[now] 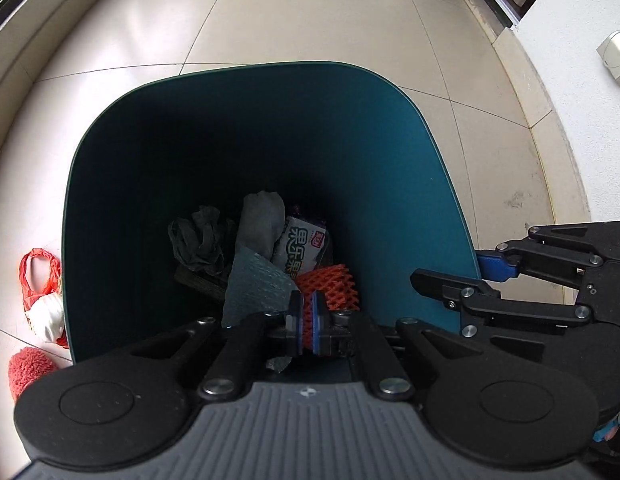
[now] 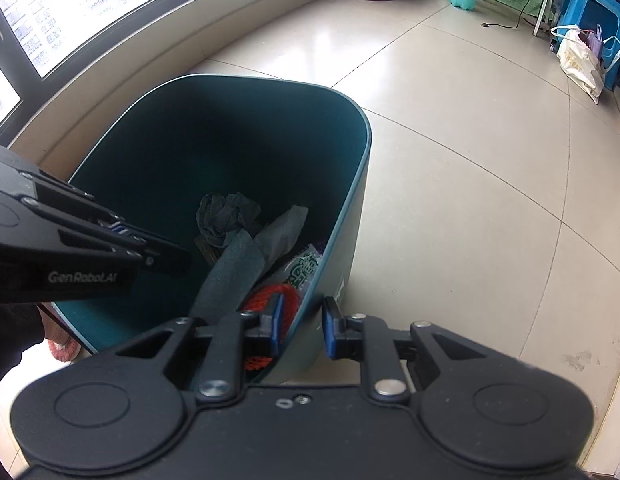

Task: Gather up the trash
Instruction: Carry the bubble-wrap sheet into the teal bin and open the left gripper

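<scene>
While a red bag lies beside the bin, the left tongs pinch orange netting above it; the right tongs straddle its wall, part-open and holding nothing.

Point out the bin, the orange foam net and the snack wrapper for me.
bin (image 1: 390, 168), left wrist view, inner right wall.
orange foam net (image 1: 330, 280), left wrist view, mesh above the fingers.
snack wrapper (image 1: 304, 246), left wrist view, printed white face.
</scene>
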`<act>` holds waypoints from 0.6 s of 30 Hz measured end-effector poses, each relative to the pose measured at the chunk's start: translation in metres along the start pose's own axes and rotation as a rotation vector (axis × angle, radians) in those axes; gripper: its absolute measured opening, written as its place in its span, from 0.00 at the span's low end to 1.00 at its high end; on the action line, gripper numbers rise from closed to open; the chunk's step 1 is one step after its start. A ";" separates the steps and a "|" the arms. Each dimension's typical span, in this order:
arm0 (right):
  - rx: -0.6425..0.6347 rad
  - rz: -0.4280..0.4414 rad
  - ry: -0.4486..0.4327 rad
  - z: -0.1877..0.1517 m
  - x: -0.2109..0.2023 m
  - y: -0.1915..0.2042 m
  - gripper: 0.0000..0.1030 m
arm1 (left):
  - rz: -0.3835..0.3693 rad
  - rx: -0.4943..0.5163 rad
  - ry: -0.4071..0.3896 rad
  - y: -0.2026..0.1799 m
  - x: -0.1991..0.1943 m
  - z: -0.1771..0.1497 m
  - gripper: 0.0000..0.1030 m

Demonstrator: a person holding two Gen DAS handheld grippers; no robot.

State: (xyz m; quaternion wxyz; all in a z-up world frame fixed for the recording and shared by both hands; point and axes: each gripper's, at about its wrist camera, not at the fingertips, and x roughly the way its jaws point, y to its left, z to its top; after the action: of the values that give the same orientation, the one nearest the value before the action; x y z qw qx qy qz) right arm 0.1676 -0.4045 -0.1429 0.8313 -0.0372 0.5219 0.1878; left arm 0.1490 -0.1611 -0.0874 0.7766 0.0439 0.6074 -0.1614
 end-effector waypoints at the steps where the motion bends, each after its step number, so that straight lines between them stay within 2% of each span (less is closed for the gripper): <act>1: 0.001 0.001 0.000 0.000 0.000 0.000 0.19 | -0.004 0.001 0.000 0.001 0.000 0.000 0.04; 4: 0.001 0.004 -0.001 -0.001 0.000 -0.001 0.19 | -0.028 -0.003 -0.013 0.002 -0.007 -0.001 0.07; 7: 0.001 0.003 -0.001 -0.001 0.000 -0.002 0.19 | -0.050 0.005 -0.042 0.004 -0.020 -0.003 0.16; 10: 0.001 0.002 0.001 -0.001 -0.001 -0.001 0.19 | -0.065 0.004 -0.085 0.009 -0.037 -0.007 0.49; 11: -0.001 0.001 0.002 0.000 -0.001 -0.001 0.19 | -0.069 -0.004 -0.107 0.013 -0.044 -0.009 0.66; 12: -0.001 0.001 0.003 0.000 0.000 -0.001 0.19 | -0.072 -0.014 -0.129 0.018 -0.051 -0.011 0.72; 15: 0.001 0.001 0.005 0.002 0.000 0.000 0.19 | -0.087 -0.063 -0.164 0.040 -0.073 -0.010 0.72; 18: 0.004 0.003 0.007 0.002 0.000 -0.001 0.19 | -0.089 -0.150 -0.214 0.078 -0.096 -0.007 0.74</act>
State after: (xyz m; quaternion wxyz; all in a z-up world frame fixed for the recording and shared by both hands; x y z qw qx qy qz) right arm 0.1702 -0.4046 -0.1423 0.8293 -0.0354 0.5251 0.1877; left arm 0.1463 -0.0667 -0.0076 0.8300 -0.0587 0.5329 -0.1535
